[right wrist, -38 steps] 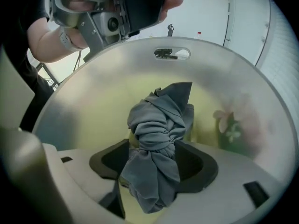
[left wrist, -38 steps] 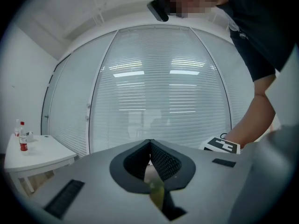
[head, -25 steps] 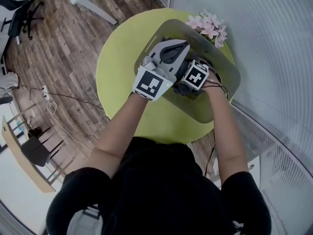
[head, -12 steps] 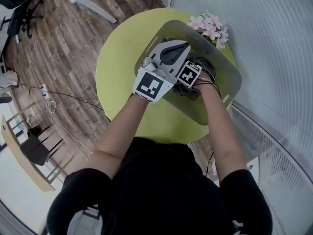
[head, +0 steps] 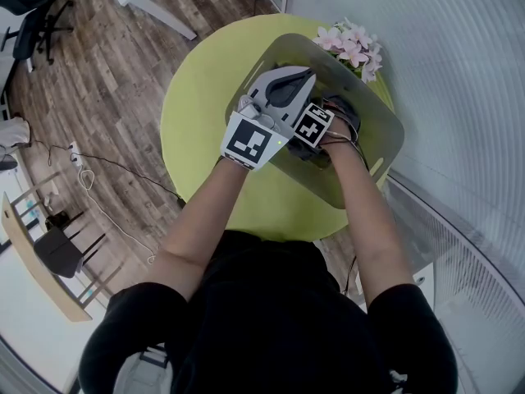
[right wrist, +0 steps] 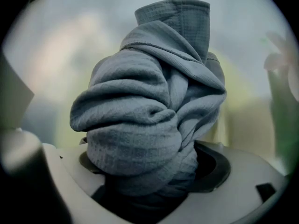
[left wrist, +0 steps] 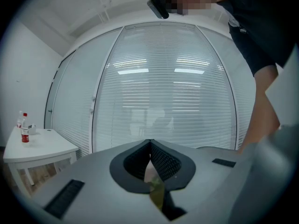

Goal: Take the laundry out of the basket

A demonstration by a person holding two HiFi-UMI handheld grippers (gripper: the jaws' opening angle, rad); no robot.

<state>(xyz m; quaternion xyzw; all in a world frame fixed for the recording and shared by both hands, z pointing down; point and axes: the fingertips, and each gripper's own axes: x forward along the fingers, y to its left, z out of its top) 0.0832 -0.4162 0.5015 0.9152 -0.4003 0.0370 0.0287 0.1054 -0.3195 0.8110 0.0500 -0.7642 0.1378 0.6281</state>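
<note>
A crumpled grey-blue ribbed cloth (right wrist: 149,106) lies bunched in a heap inside the grey plastic laundry basket (head: 387,136), which stands on a round lime-green table (head: 197,113)

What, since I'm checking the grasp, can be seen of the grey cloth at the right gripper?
The grey cloth is a soft, ribbed-looking knit, bunched into thick rolls and folds, a hemmed edge showing. It fills the gap between the right gripper's jaws, which have just been opening and stand wide. It lies inside the basket.

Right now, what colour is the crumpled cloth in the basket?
Grey-blue, finely ribbed crumpled cloth; the right gripper view shows it best.
</note>
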